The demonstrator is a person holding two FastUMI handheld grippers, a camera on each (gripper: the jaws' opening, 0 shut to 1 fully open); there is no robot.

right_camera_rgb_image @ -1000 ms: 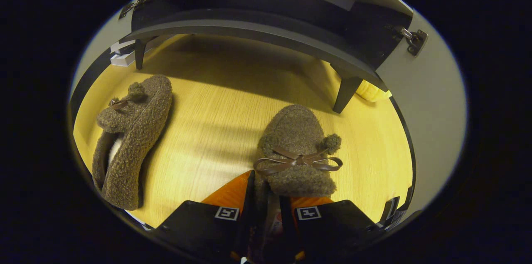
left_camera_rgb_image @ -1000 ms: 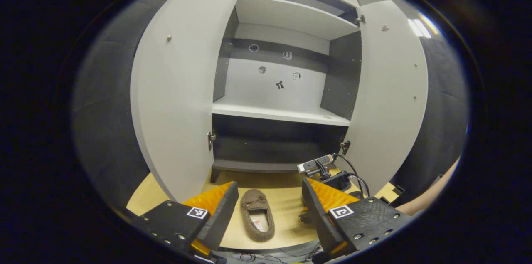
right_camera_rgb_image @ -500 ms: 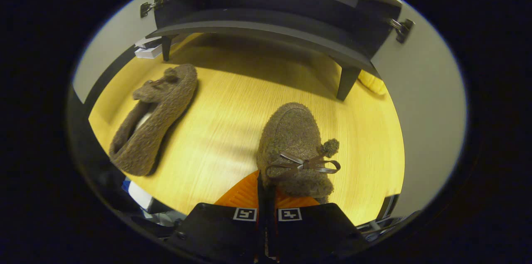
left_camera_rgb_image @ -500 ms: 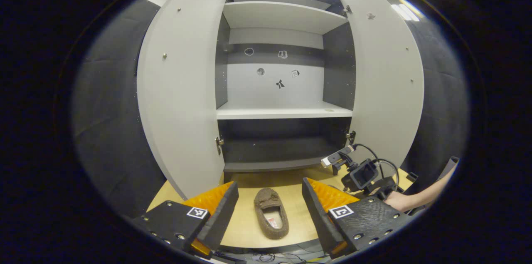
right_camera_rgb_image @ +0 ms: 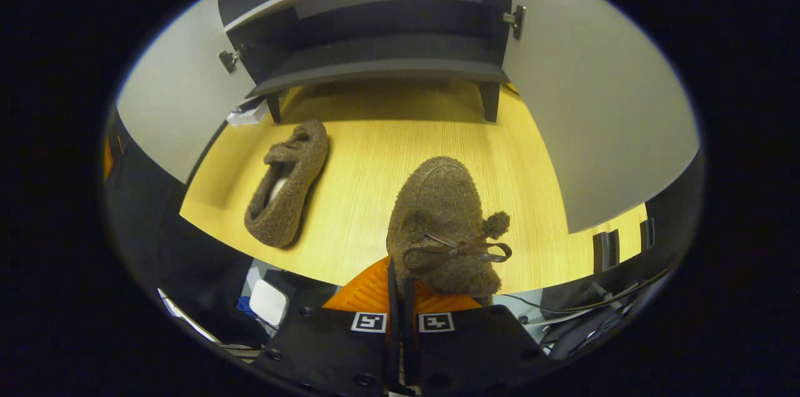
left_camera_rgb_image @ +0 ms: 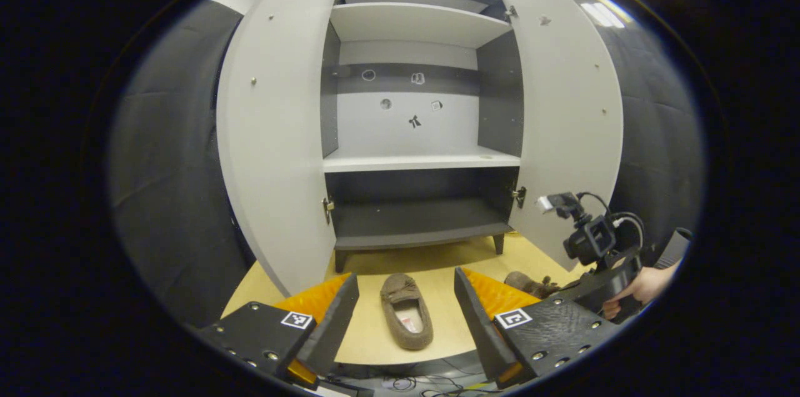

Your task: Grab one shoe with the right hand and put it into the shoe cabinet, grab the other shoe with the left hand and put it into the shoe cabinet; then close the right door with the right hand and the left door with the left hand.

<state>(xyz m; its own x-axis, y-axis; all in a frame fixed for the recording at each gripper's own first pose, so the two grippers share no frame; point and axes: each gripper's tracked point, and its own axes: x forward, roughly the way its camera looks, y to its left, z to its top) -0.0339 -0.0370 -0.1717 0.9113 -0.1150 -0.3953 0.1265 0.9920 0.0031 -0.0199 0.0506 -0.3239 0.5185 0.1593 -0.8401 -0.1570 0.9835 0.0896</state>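
1. Since a second ago, your right gripper (right_camera_rgb_image: 400,297) has come up off the bench with its shoe and pulled back from the cabinet, so more of the bench and its front edge show below it in the right gripper view.
2. Its jaws are clamped together on the heel edge of the held slipper (right_camera_rgb_image: 445,228), which hangs above the wooden bench (right_camera_rgb_image: 387,159) with its toe pointing toward the shoe cabinet (right_camera_rgb_image: 375,53).
3. You can see a brown bow and a small pompom on top of that slipper.
4. Your left gripper (left_camera_rgb_image: 406,316) hovers with its jaws wide apart, gripping nothing.
5. Between its fingers, farther off, the second slipper (left_camera_rgb_image: 407,310) lies flat on the bench, toe toward the cabinet, opening up.
6. In the right gripper view that same slipper (right_camera_rgb_image: 289,183) lies to the left of the held one, well apart from it.
7. Both cabinet doors stand open: the left door (left_camera_rgb_image: 275,134) and the right door (left_camera_rgb_image: 565,115).
8. The pale middle shelf (left_camera_rgb_image: 420,162) and the dark bottom shelf (left_camera_rgb_image: 415,225) hold no shoes.
9. Your hand (left_camera_rgb_image: 637,291) on the right gripper's handle shows at the right of the left gripper view.
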